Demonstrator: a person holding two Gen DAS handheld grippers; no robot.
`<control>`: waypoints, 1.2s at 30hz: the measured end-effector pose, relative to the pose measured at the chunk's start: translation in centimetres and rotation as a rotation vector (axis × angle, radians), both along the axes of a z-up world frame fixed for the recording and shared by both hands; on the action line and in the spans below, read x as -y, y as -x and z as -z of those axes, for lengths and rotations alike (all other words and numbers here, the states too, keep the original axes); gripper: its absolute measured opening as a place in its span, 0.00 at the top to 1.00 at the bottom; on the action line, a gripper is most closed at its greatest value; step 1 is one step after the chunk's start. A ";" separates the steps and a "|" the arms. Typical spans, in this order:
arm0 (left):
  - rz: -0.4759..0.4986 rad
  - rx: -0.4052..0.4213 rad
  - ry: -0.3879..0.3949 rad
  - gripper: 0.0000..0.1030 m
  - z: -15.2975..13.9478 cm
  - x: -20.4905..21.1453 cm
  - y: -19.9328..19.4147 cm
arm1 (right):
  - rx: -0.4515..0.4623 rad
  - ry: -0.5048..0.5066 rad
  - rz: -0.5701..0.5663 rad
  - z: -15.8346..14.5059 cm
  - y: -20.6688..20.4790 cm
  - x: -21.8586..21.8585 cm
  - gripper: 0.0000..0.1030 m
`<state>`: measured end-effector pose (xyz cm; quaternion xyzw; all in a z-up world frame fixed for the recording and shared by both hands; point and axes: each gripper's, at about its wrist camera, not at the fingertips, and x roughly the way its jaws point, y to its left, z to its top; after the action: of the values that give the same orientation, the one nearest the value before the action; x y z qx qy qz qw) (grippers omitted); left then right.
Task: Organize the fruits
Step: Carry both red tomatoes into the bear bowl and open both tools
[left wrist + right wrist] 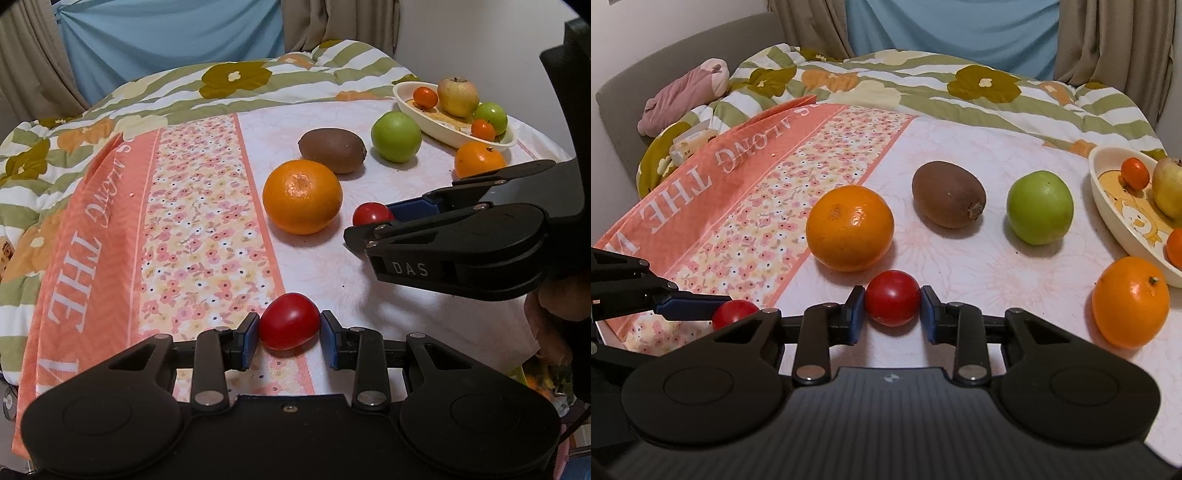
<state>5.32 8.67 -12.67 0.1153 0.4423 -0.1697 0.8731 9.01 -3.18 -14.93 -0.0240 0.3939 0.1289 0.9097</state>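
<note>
The cream bowl at the far right holds a yellowish apple, a green apple and two small tangerines. Outside it on the cloth-covered worktop lie a green apple, a kiwi, a large orange and a second orange just beside the bowl. The left gripper is narrowed onto one cherry tomato; the right gripper likewise pinches another cherry tomato, directly before the large orange.
</note>
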 end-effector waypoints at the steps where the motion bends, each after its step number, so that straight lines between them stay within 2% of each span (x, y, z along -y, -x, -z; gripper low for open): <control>1: 0.000 0.000 0.001 0.62 -0.1 0.1 0.0 | -0.001 -0.001 0.001 -0.1 0.0 0.1 0.55; 11: 0.013 0.060 0.021 0.62 -4.5 2.2 -0.3 | 0.048 -0.011 0.052 -5.2 1.0 3.5 0.55; 23: 0.070 0.164 0.049 0.62 -10.1 8.1 -3.5 | 0.116 -0.040 0.142 -11.9 0.1 11.2 0.55; 30: 0.096 0.190 0.051 0.62 -11.2 12.5 -6.4 | 0.142 -0.023 0.173 -13.7 -2.0 16.1 0.55; 36: 0.119 0.194 0.053 0.62 -11.2 16.1 -9.2 | 0.134 -0.013 0.195 -13.4 -4.3 20.2 0.55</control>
<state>14.50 -7.40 -1.50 0.1341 0.3435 -0.2209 0.9029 13.31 -23.38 -1.53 0.0119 0.3317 0.0406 0.9424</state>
